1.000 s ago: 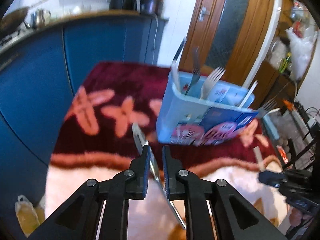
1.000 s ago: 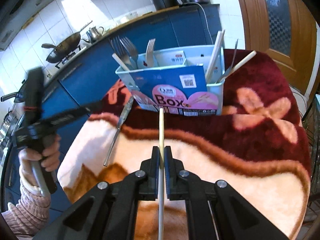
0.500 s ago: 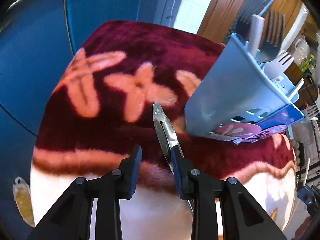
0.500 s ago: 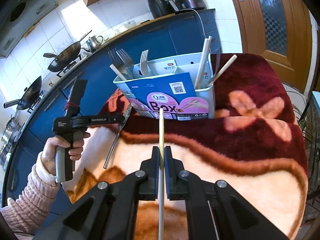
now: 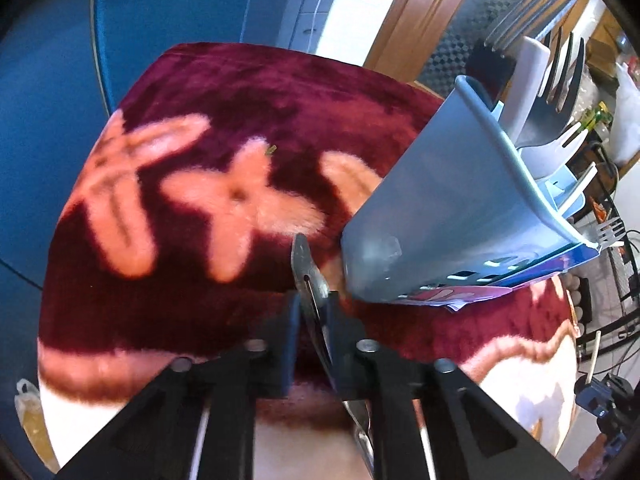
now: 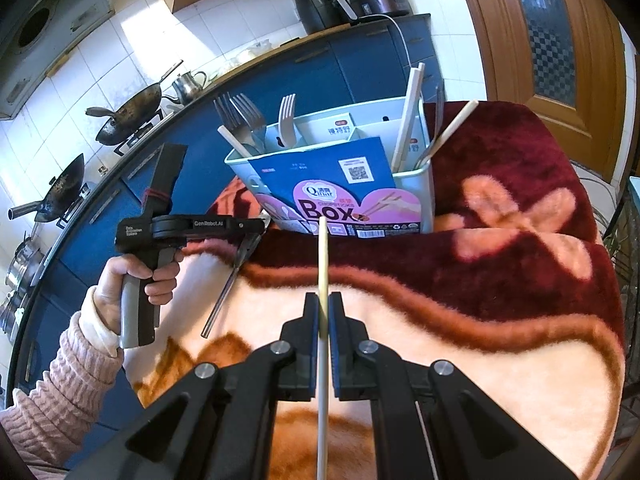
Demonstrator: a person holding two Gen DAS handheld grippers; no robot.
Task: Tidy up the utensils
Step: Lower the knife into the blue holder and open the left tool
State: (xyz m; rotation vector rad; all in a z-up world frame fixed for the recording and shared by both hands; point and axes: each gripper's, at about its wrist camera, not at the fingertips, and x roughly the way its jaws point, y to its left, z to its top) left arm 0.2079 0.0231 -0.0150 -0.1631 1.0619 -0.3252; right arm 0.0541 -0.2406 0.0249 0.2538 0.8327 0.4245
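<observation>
A light blue utensil box (image 6: 344, 184) with forks and chopsticks in it stands on the blanket-covered table; in the left wrist view it (image 5: 460, 220) fills the right. My left gripper (image 5: 313, 308) is shut on a metal utensil handle (image 5: 306, 268) that lies just left of the box; the same utensil (image 6: 230, 280) shows in the right wrist view, under the left gripper (image 6: 256, 226). My right gripper (image 6: 324, 312) is shut on a pale chopstick (image 6: 323, 264), held pointing at the box front.
The red and cream floral blanket (image 6: 500, 280) covers the table. Blue kitchen cabinets (image 5: 60, 60) stand behind, with woks (image 6: 128, 116) and a kettle on the counter. A wooden door (image 6: 552, 40) is at the right.
My left gripper has moved forward and closed on the metal utensil beside the box. My right gripper with the chopstick has stayed almost still.
</observation>
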